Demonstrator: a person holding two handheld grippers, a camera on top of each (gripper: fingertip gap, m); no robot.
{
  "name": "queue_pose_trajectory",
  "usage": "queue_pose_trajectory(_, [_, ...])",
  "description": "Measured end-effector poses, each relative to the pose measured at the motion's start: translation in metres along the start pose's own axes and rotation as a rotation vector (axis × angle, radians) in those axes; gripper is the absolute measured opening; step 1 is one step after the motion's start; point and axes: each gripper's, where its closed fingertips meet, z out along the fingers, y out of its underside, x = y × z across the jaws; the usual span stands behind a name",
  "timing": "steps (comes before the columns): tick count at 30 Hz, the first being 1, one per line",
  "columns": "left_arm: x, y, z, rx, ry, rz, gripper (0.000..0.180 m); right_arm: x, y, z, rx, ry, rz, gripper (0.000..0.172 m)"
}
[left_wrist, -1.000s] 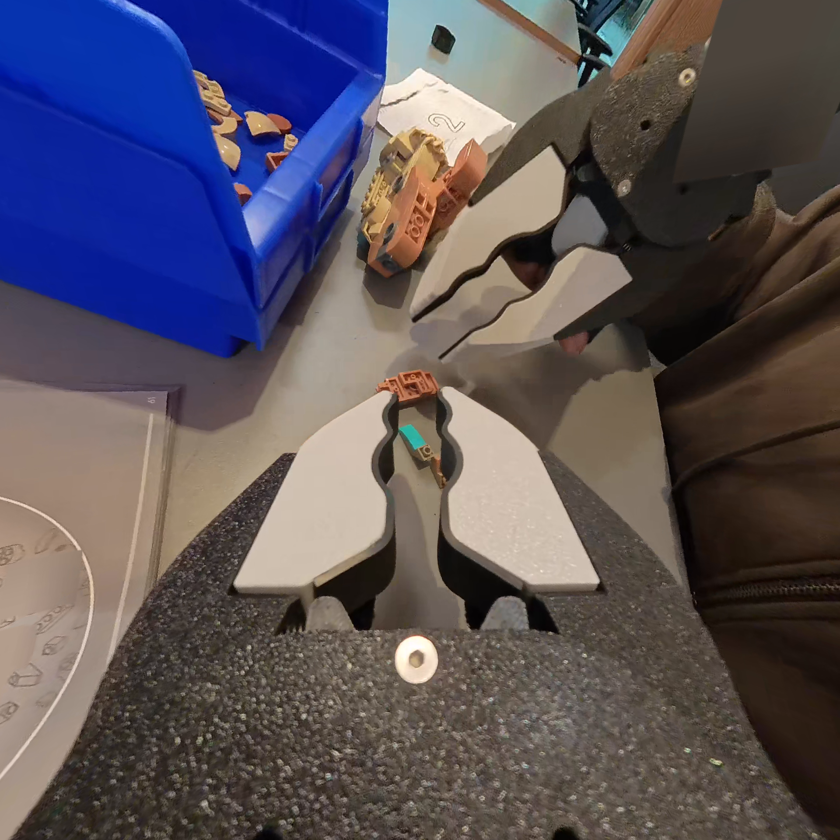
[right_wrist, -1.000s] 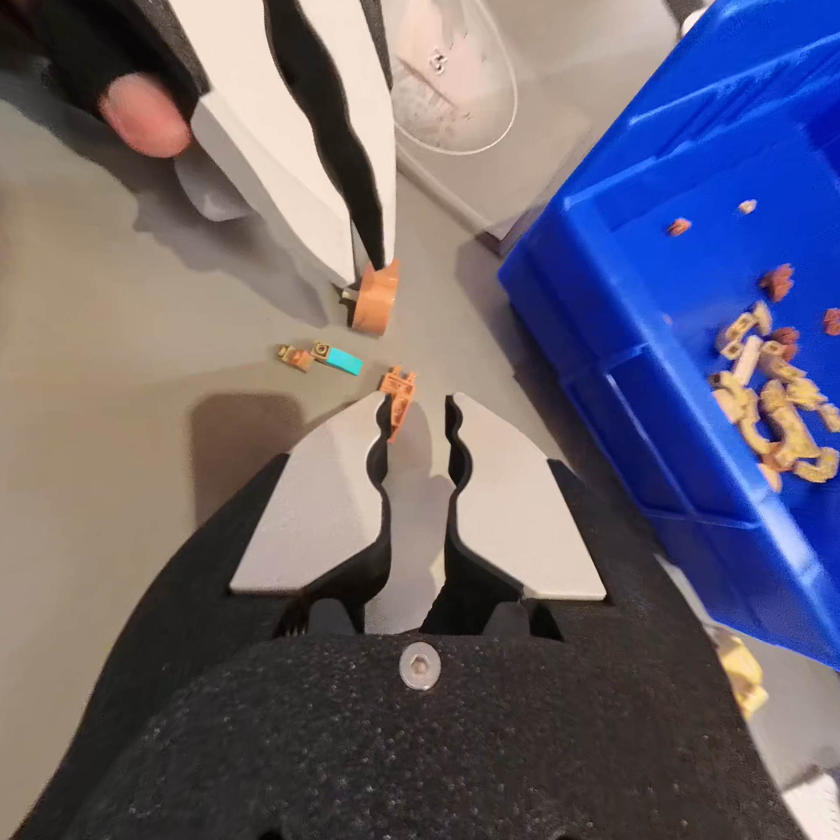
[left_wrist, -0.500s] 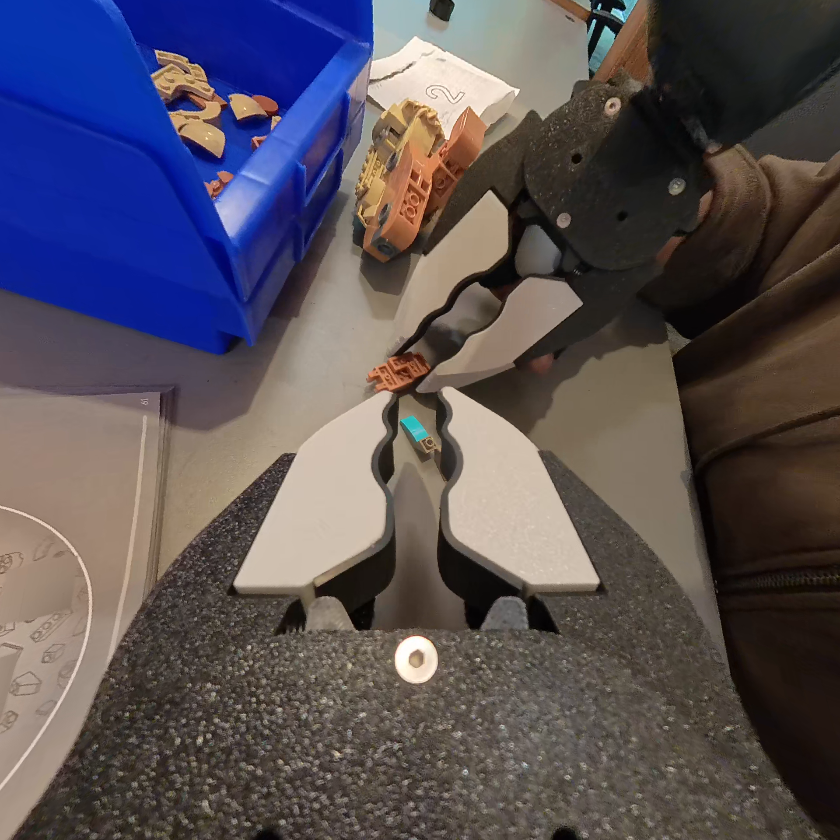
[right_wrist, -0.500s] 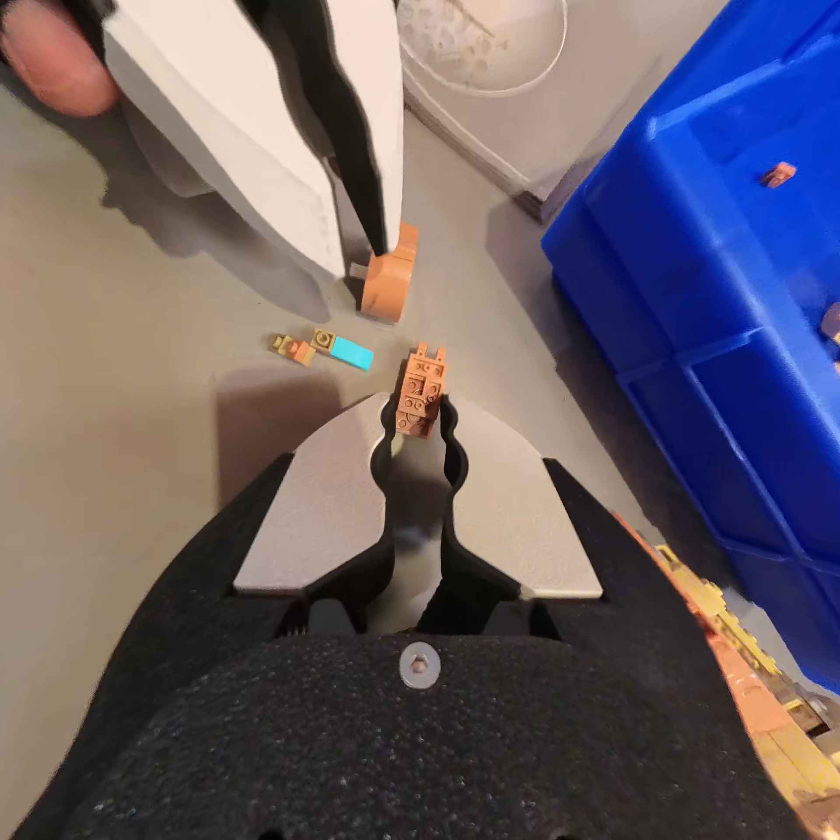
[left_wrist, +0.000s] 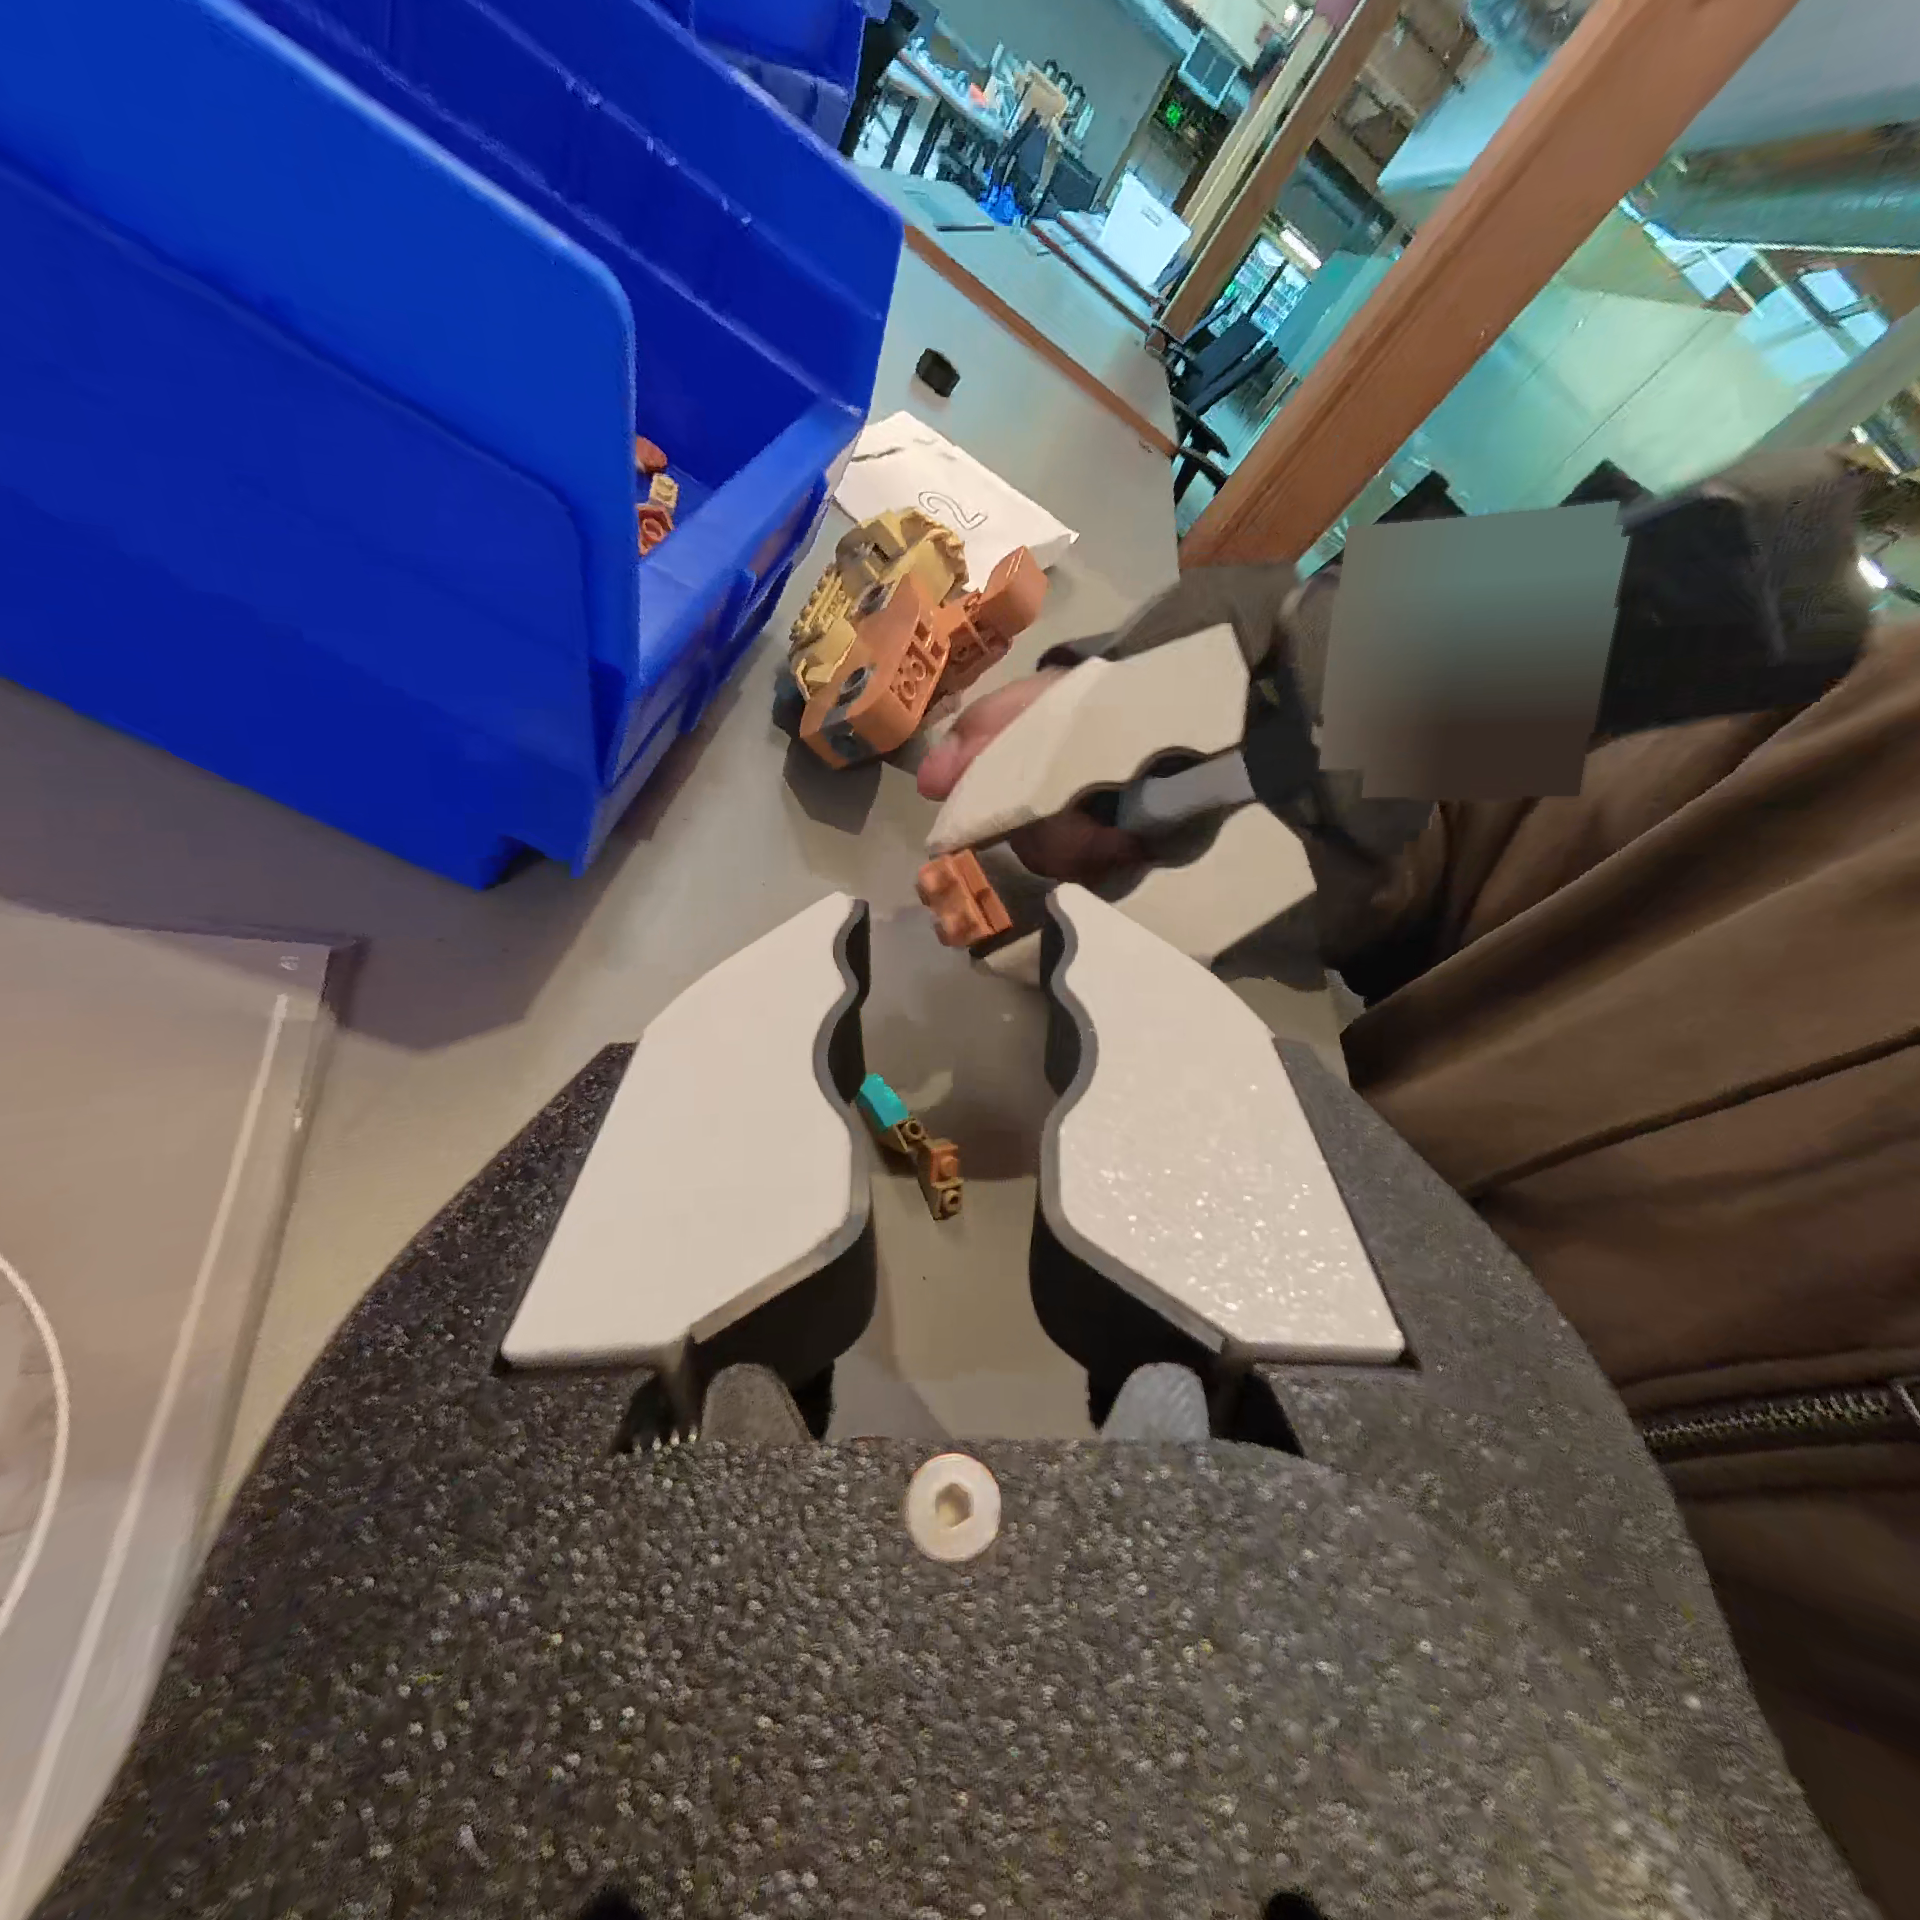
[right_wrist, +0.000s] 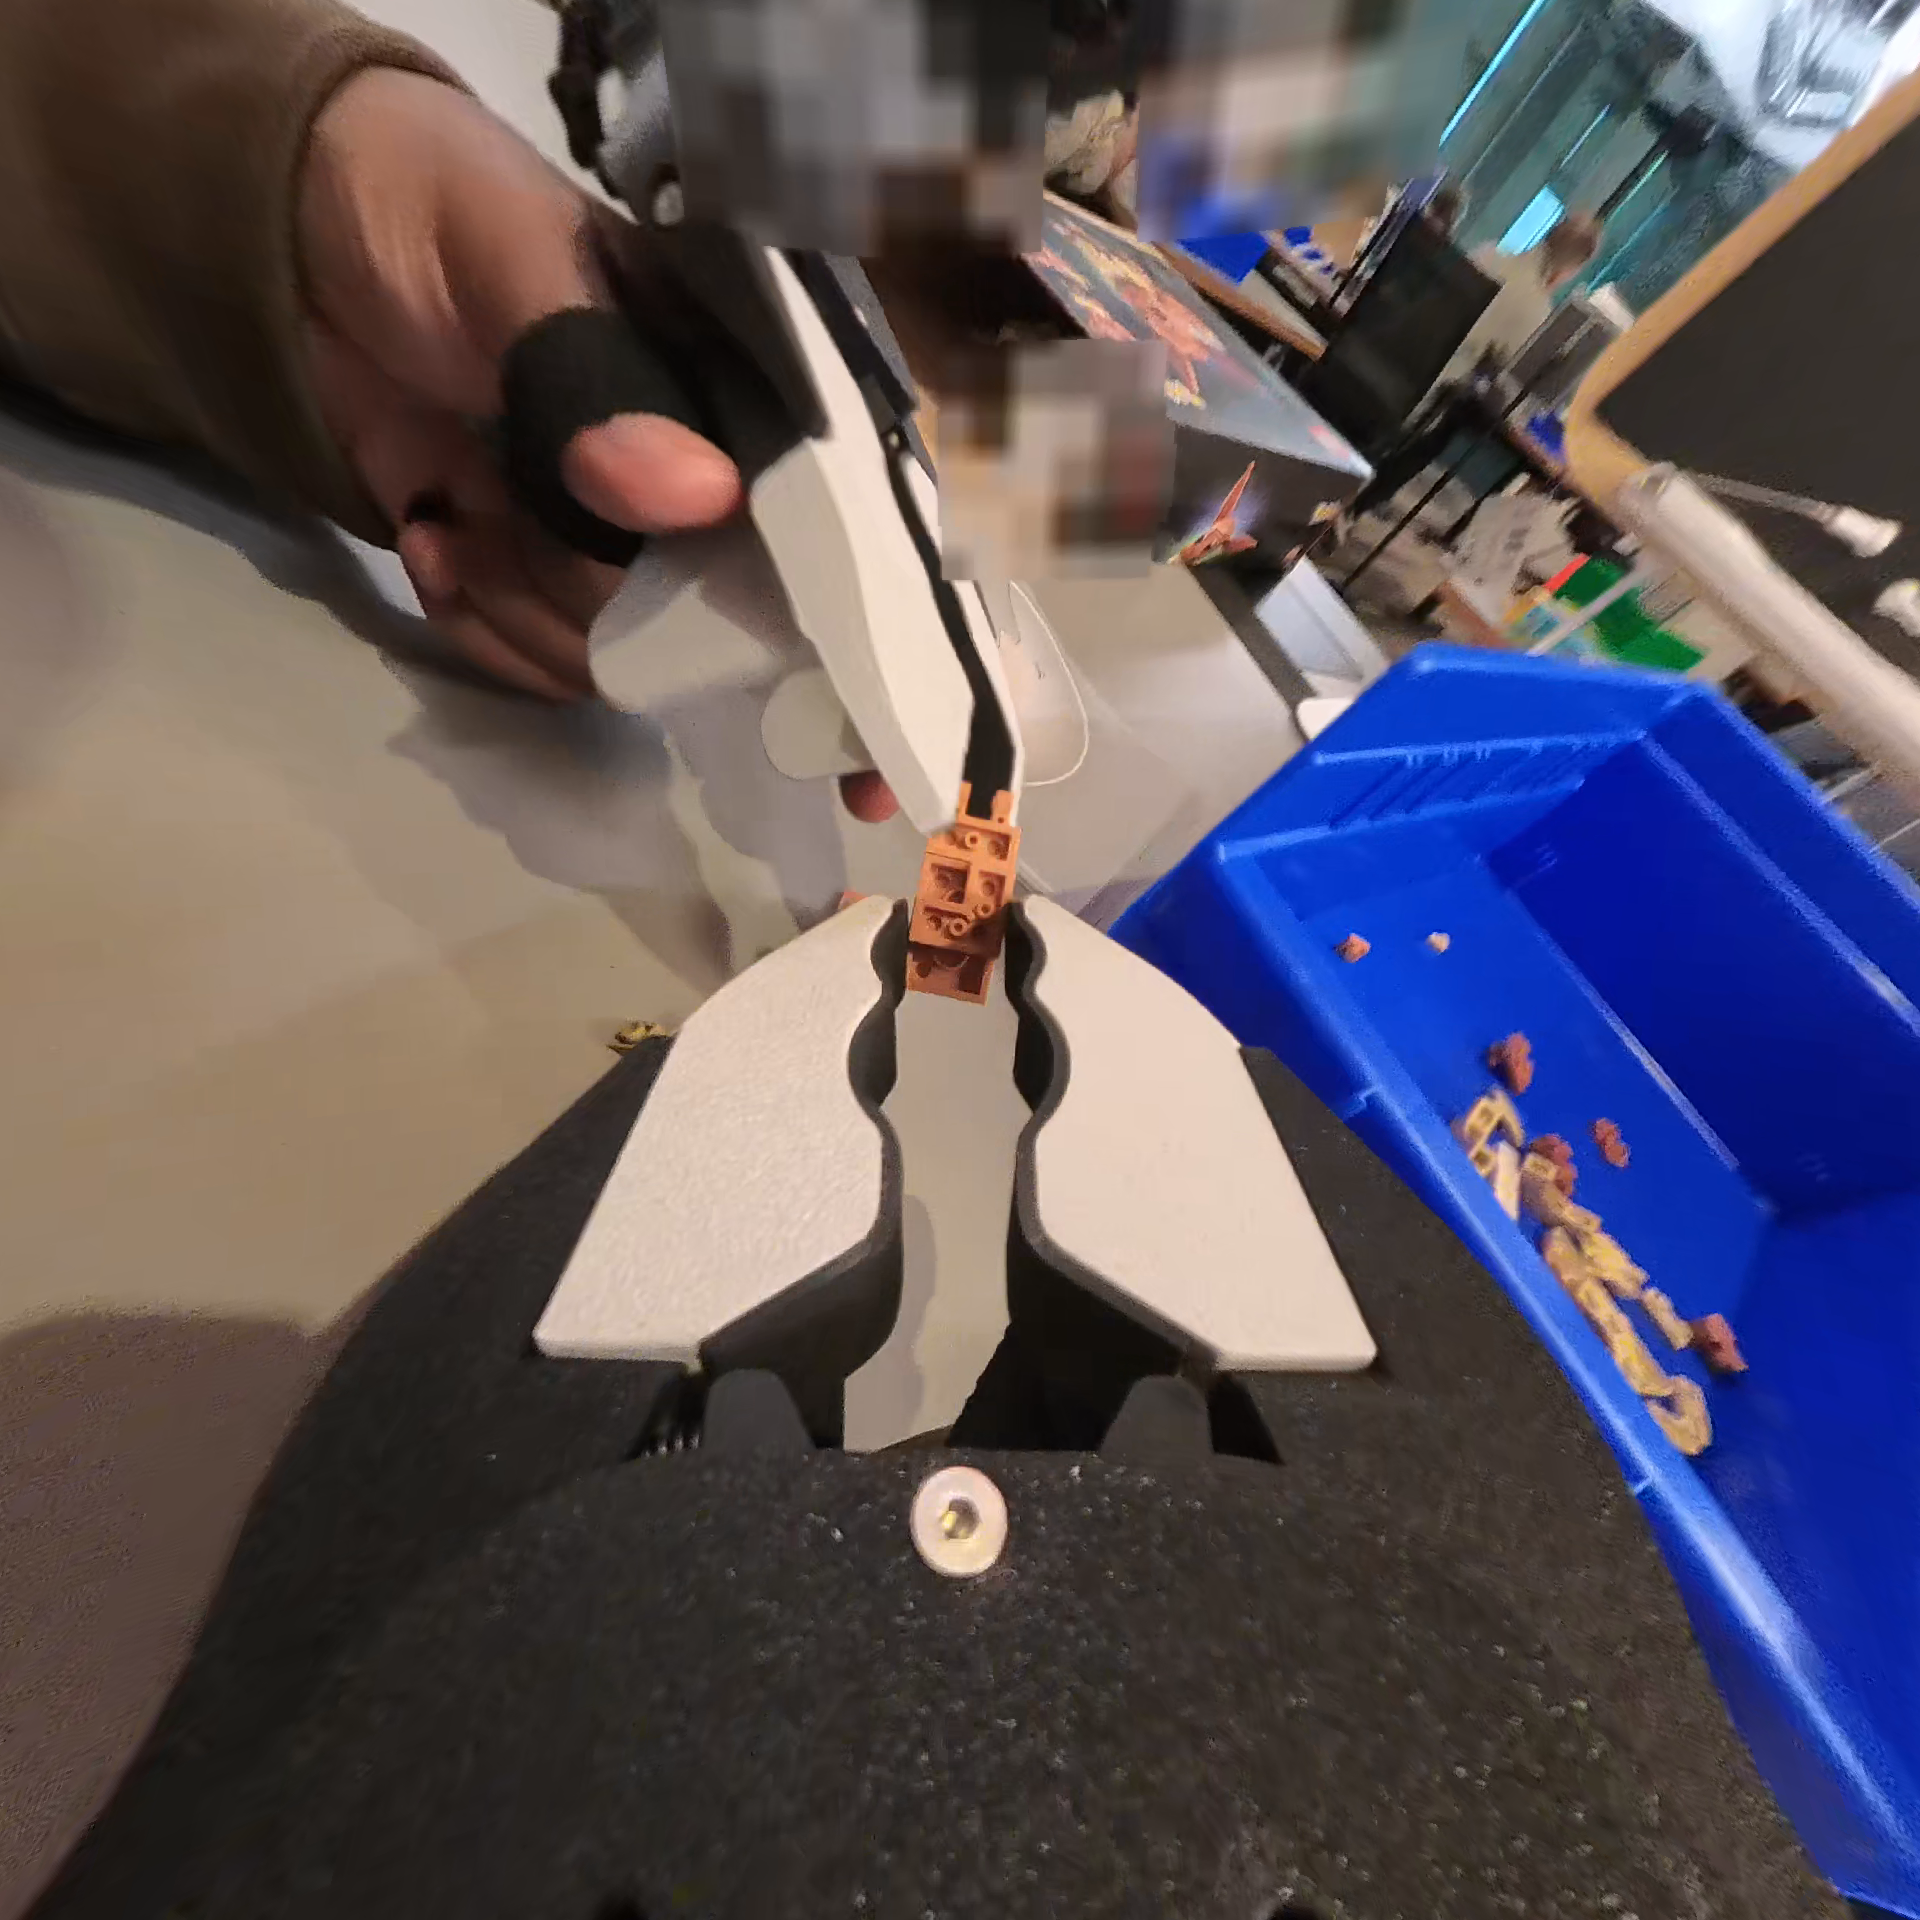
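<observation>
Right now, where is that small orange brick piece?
The orange brick piece is pinched at the tips of the right claw, raised over the grey table, just left of the blue bin, facing the open left claw.

A glossy blue plastic bin (left_wrist: 436, 540) stands on the matt grey tabletop (left_wrist: 644, 914). The smooth pale grey fingers (left_wrist: 727, 1122) emerge from a rough, speckled black foam-like body (left_wrist: 935, 1714); the orange-brown studded plastic brick (right_wrist: 961, 914) looks matt.

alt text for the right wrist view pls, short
The right tongs pinch a small orange brick assembly at their tips, above a grey table. The left tongs, in a hand, point down at its far end. A blue bin with loose brick pieces sits to the right.
</observation>
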Motion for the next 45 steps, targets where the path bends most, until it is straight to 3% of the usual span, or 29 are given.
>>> queue_pose_trajectory(8, [0.004,0.010,0.006,-0.046,-0.016,0.033,0.014,-0.006,-0.004,0.003,0.017,0.060,-0.125,0.018])
queue_pose_trajectory(22, [0.009,0.008,0.003,-0.062,0.003,0.059,0.011,-0.002,-0.007,-0.002,0.023,0.105,-0.194,0.017])
queue_pose_trajectory(38, [0.003,0.007,0.006,-0.041,-0.072,0.060,0.009,0.002,-0.004,-0.002,-0.014,0.169,-0.294,0.017])
queue_pose_trajectory(45, [-0.002,0.010,0.009,-0.036,-0.148,0.099,0.009,0.002,0.001,0.001,-0.075,0.241,-0.424,0.018])
